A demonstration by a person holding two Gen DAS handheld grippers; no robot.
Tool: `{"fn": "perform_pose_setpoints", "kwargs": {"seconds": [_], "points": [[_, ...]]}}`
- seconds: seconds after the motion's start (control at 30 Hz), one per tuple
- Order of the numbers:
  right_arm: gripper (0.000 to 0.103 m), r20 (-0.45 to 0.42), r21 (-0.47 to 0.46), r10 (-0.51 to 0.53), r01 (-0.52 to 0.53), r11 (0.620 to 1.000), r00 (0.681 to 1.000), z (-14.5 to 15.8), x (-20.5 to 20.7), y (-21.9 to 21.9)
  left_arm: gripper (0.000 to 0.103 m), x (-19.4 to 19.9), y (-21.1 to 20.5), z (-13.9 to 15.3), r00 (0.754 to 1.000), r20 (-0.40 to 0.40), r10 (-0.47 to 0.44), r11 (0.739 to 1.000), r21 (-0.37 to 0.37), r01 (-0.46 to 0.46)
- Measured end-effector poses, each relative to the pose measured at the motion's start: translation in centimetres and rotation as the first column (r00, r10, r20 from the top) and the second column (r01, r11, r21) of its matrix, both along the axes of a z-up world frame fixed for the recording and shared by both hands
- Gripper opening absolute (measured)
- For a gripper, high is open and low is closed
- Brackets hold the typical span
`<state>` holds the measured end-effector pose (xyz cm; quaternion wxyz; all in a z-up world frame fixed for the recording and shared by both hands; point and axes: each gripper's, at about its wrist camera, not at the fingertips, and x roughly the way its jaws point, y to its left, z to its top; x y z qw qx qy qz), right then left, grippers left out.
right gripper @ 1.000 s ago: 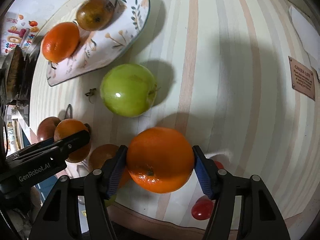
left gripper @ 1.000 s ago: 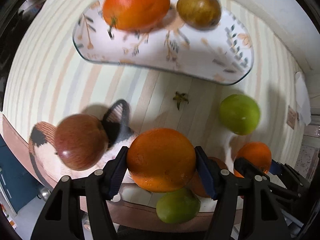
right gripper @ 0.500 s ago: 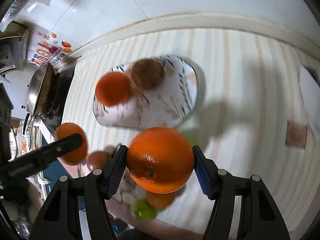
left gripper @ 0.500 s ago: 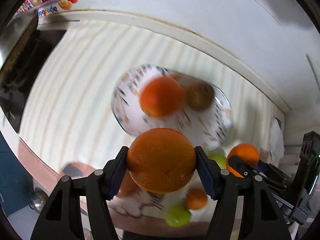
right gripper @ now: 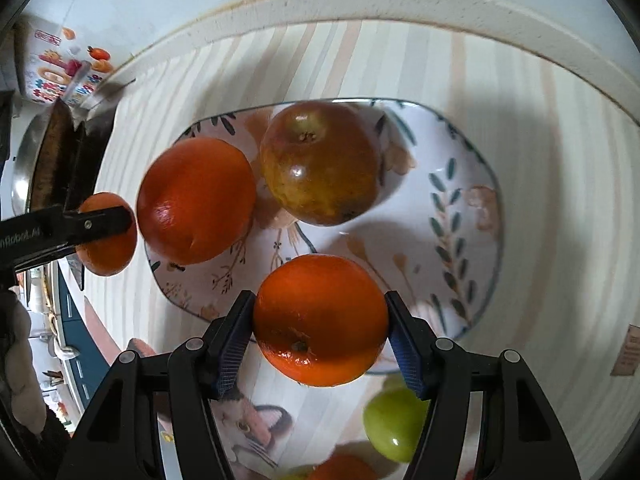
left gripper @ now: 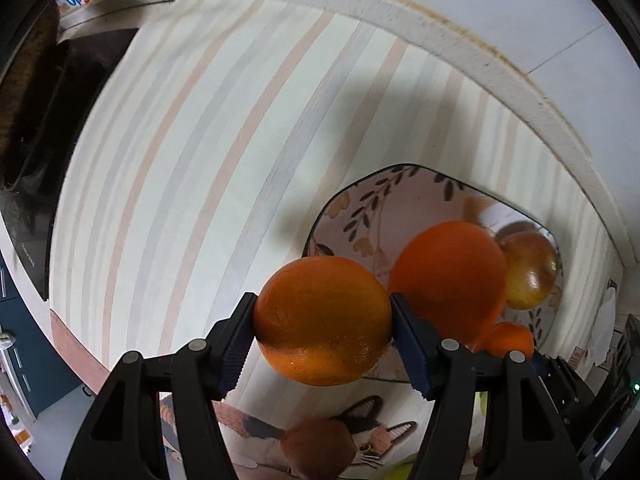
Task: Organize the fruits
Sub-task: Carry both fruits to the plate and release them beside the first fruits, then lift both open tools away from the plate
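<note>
Oranges were clamped in both grippers. The left gripper [left gripper: 323,322] had its blue pads pressed against the sides of one orange [left gripper: 323,320], held above the striped tablecloth [left gripper: 192,160] just off the near left rim of the leaf-patterned plate [left gripper: 400,200]. The right gripper [right gripper: 320,320] was closed the same way on a second orange [right gripper: 320,320], stem end toward the camera, hanging over the plate's near edge.

On the plate itself lay a deep-orange fruit [right gripper: 196,206] on the left side and a red-green apple [right gripper: 320,162] toward the far side, the two close together. A green apple [right gripper: 394,424] sat on the cloth near the table's front edge, just beside the right gripper's right finger. Nearer still, a cat-patterned dish [left gripper: 384,436] held a brownish-red fruit [left gripper: 318,446], partly hidden behind the left gripper. In the right wrist view, the left gripper's finger crossed its orange at the left border.
</note>
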<state>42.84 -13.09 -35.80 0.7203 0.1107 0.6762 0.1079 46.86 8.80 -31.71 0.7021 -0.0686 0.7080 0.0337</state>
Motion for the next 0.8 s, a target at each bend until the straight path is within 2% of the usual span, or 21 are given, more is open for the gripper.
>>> {"fn": "perform_pose_setpoints", "kwargs": {"seconds": [0.2, 0.47, 0.53, 0.6, 0.7, 0.8], "points": [[0.067, -0.012, -0.002, 0.02, -0.02, 1.0, 1.0, -0.7, 0.7, 1.2, 0.064, -0.3, 0.1, -1.4, 0.999, -0.03, 0.016, 1.0, -0.012, -0.016], [0.068, -0.021, 0.017, 0.024, -0.024, 1.0, 0.999, -0.7, 1.6, 1.7, 0.066, -0.2, 0.1, -1.5, 0.999, -0.024, 0.024, 1.0, -0.018, -0.025], [0.07, -0.02, 0.016, 0.025, -0.024, 1.0, 0.999, -0.4, 1.7, 1.8, 0.077, -0.5, 0.1, -1.3, 0.999, -0.02, 0.026, 1.0, -0.014, -0.027], [0.078, -0.015, 0.016, 0.026, -0.026, 1.0, 1.0, 0.0, 1.5, 1.5, 0.084, -0.7, 0.2, -0.8, 1.0, -0.01, 0.028, 1.0, -0.012, -0.028], [0.088, -0.006, 0.016, 0.024, -0.024, 1.0, 1.0, 1.0, 0.9, 1.2, 0.087, -1.6, 0.2, 0.2, 1.0, 0.006, 0.026, 1.0, -0.009, -0.026], [0.092, 0.009, -0.008, 0.028, -0.028, 1.0, 1.0, 2.2, 0.2, 1.1, 0.087, -2.8, 0.1, 1.7, 0.999, 0.041, 0.028, 1.0, -0.007, -0.028]]}}
